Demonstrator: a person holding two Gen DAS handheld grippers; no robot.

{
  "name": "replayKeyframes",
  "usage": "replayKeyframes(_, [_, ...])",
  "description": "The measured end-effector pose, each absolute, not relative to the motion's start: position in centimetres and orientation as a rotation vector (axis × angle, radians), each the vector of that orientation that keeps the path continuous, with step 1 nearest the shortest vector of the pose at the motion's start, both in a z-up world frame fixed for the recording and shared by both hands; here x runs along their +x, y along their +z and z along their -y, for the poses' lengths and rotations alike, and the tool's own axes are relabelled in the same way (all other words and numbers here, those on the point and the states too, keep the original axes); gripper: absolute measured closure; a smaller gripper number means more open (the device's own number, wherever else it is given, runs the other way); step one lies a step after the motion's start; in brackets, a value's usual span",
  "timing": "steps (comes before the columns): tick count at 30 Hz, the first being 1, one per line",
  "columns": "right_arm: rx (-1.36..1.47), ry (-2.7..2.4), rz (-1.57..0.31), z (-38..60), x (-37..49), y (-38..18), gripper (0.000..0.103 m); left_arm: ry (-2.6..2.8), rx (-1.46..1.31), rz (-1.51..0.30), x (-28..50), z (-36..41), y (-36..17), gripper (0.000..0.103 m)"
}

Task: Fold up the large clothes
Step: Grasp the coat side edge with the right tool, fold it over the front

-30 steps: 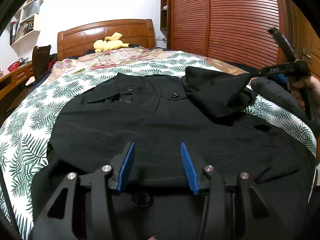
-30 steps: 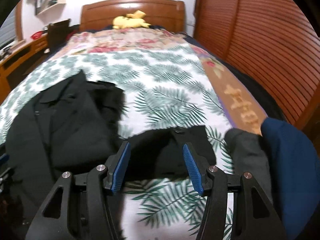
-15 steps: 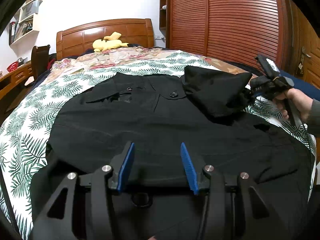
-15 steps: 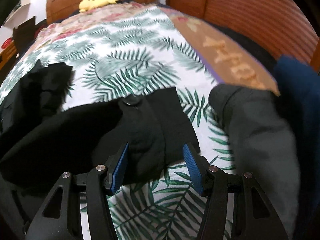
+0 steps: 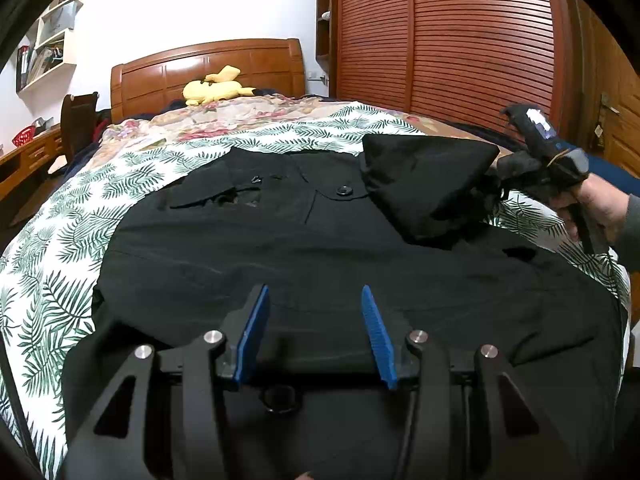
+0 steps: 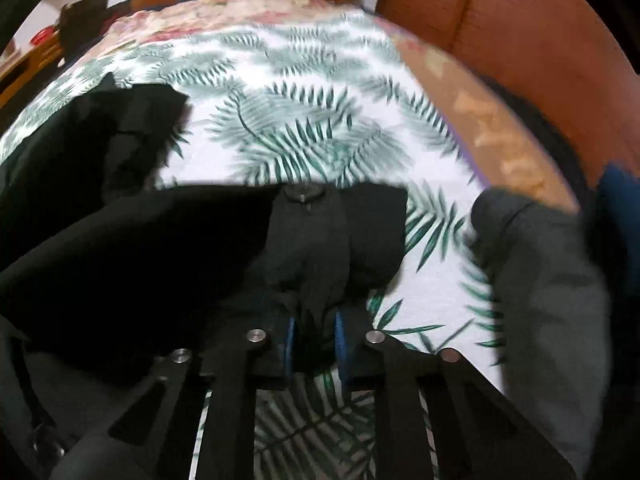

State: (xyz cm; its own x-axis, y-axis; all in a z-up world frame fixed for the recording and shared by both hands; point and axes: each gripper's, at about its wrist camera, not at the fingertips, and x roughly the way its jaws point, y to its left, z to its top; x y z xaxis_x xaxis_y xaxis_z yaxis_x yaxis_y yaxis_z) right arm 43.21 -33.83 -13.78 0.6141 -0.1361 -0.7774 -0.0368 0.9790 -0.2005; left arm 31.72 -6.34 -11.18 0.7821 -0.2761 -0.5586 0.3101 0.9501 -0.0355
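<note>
A large black buttoned garment [image 5: 320, 248] lies spread on the palm-leaf bedsheet [image 5: 52, 248]. Its right sleeve [image 5: 424, 192] is bunched up at the right side. My left gripper [image 5: 314, 292] hovers over the lower hem, open, with nothing between its blue pads. In the right wrist view, the jaws of my right gripper [image 6: 314, 320] are closing on the sleeve cuff [image 6: 336, 232], and black cloth is pinched between the pads. A cuff button [image 6: 302, 194] shows just ahead. The left wrist view shows the right gripper [image 5: 516, 172] held by a hand [image 5: 596, 204] at the sleeve's end.
A yellow plush toy [image 5: 216, 88] rests by the wooden headboard [image 5: 200, 68]. Slatted wardrobe doors [image 5: 460, 40] run along the right. A grey garment [image 6: 540, 280] and a blue one [image 6: 620, 220] lie at the bed's right edge. A chair [image 5: 78, 124] and desk stand at the left.
My right gripper has come down onto the sleeve cuff and its jaws have closed on the cloth. The left gripper has stayed still and open.
</note>
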Motion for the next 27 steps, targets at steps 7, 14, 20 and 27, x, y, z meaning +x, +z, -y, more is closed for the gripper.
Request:
replayKeyframes(7, [-0.247,0.033,-0.709,28.5,38.9,-5.9,0.093,-0.327,0.042,-0.594,30.5,5.5,-10.4,0.056])
replayKeyframes(14, [-0.263,0.215,-0.589,20.9,34.6,-1.5,0.093,-0.311,0.067,-0.594,28.4,3.9,-9.9,0.056])
replayKeyframes(20, [-0.291,0.369,-0.575,14.1,31.9,-2.2,0.093,-0.262,0.066,-0.583,26.8,1.2,-9.2,0.056])
replayKeyframes(27, [-0.235,0.462,-0.601,10.8,29.9,-4.7,0.090,-0.212,0.053,-0.576,25.2,-2.0,-8.8,0.056])
